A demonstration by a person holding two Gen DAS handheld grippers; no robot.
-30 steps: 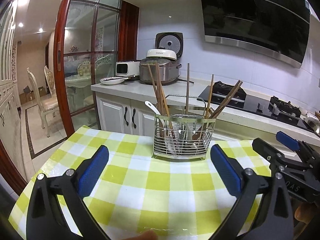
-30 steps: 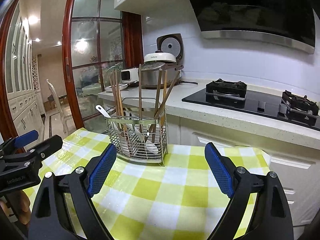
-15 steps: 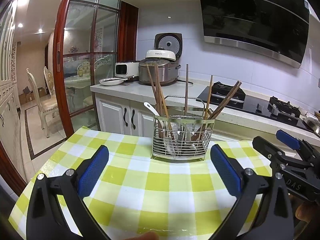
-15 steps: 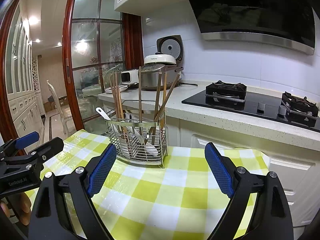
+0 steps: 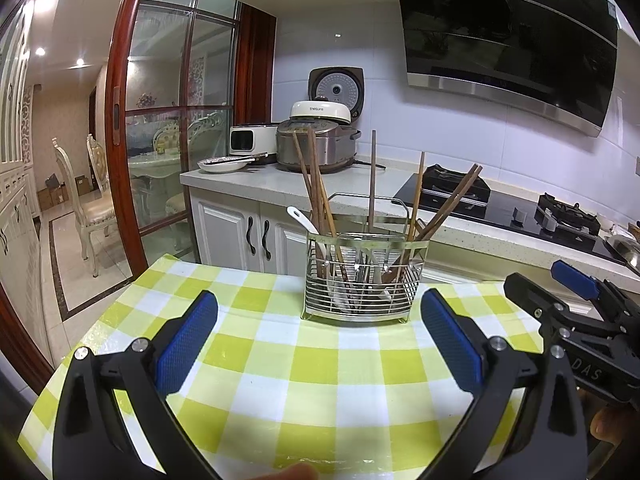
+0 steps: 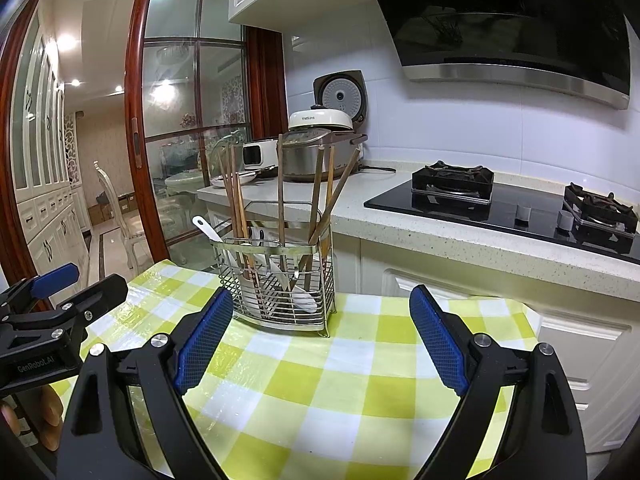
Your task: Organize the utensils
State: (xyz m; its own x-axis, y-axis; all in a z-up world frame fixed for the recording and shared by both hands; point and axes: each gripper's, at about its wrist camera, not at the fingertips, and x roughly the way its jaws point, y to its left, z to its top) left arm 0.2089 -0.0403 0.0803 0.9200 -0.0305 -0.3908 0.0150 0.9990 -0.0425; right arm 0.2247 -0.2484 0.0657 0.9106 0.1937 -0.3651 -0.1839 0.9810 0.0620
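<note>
Both grippers — the left gripper (image 5: 318,332) and right gripper (image 6: 320,334) — hang spread and empty above the checked tablecloth (image 5: 304,376). Every utensil in view, chopsticks (image 5: 316,184) and a white spoon (image 5: 300,218), already stands in the wire caddy (image 5: 362,276) mid-table; little seems left. Compared with a second ago, the caddy sits slightly farther off.

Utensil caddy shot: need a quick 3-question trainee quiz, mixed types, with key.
1. True or false: the left gripper holds a chopstick.
2. The white spoon leans toward which side of the wire caddy in the left wrist view: A left, B right, C middle?
3. Fill in: the caddy stands on a green-and-white ____ tablecloth.

Key: 1 false, both grippers, including the right gripper, are open and empty. 2 A. 3 checked.
</note>
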